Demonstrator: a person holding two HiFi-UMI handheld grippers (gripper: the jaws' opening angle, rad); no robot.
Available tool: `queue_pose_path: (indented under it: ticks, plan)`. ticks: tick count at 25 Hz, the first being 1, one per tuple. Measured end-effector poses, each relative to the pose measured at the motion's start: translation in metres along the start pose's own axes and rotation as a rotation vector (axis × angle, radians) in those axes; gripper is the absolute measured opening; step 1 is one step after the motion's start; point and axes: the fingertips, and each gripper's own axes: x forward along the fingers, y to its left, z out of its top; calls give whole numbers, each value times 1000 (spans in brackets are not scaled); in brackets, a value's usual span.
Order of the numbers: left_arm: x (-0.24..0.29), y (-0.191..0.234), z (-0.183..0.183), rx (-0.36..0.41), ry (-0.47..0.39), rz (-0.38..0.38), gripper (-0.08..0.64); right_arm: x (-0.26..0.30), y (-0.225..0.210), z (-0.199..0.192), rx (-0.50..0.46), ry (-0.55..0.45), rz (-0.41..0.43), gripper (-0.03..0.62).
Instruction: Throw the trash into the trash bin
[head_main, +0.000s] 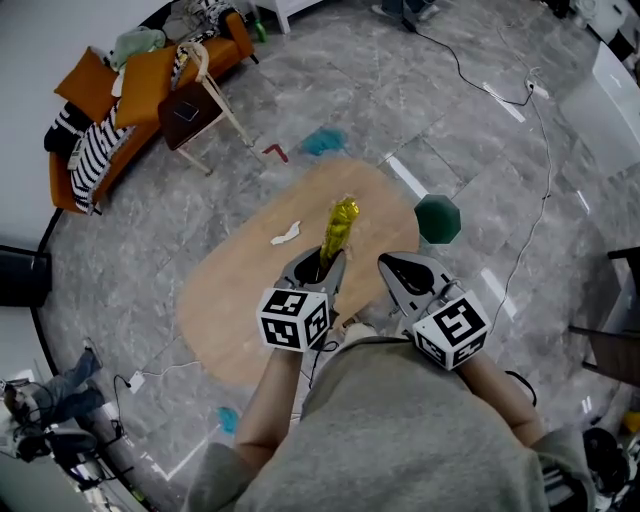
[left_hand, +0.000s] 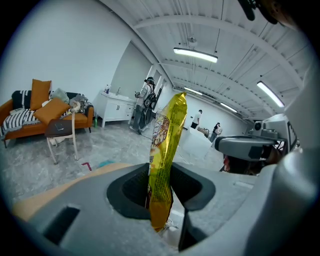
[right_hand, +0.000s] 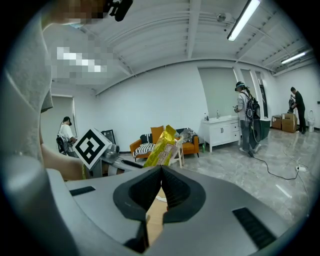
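Jaws of the left gripper (head_main: 322, 265) were seen clamped on the lower end of a yellow snack wrapper (head_main: 340, 228), which stood upright and stuck out well past the tips; in the left gripper view the pads were pressed onto the foil from both sides. The right gripper (head_main: 393, 264) was held just beside it, its jaws closed together with nothing between them. Both were held above the oval wooden desk (head_main: 230, 300), on which a white scrap (head_main: 285, 235) was lying just left of the wrapper in the head view. A dark green bin (head_main: 437, 219), judged to be the trash bin, stood on the floor just beside the desk's right edge, right of centre in that view; whether its top was open could not be told. The step in hand was judged to be the carrying of the wrapper to that bin. For this to be done well, a firm grip would be needed, since thin foil is slippery and only its lower end was caught. The wrapper would best be brought right over the bin's mouth and lowered before the jaws are parted, because so light and long a thing is easily deflected and could land on the floor. The empty right gripper would best be held aside, as it lay close to the line from wrapper to bin. The white scrap was judged to be left for a further pass.
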Motion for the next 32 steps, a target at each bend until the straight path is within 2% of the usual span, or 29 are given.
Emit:
queue_pose_path:
  ticks: [22,32]
  plan:
    - [99,-78,15,2,13,26,126,-58,-119,-8,20,-11,31,8]
    - [140,-116,19,-14,10,50,126,-88,-166,-12,17,-9,69,8]
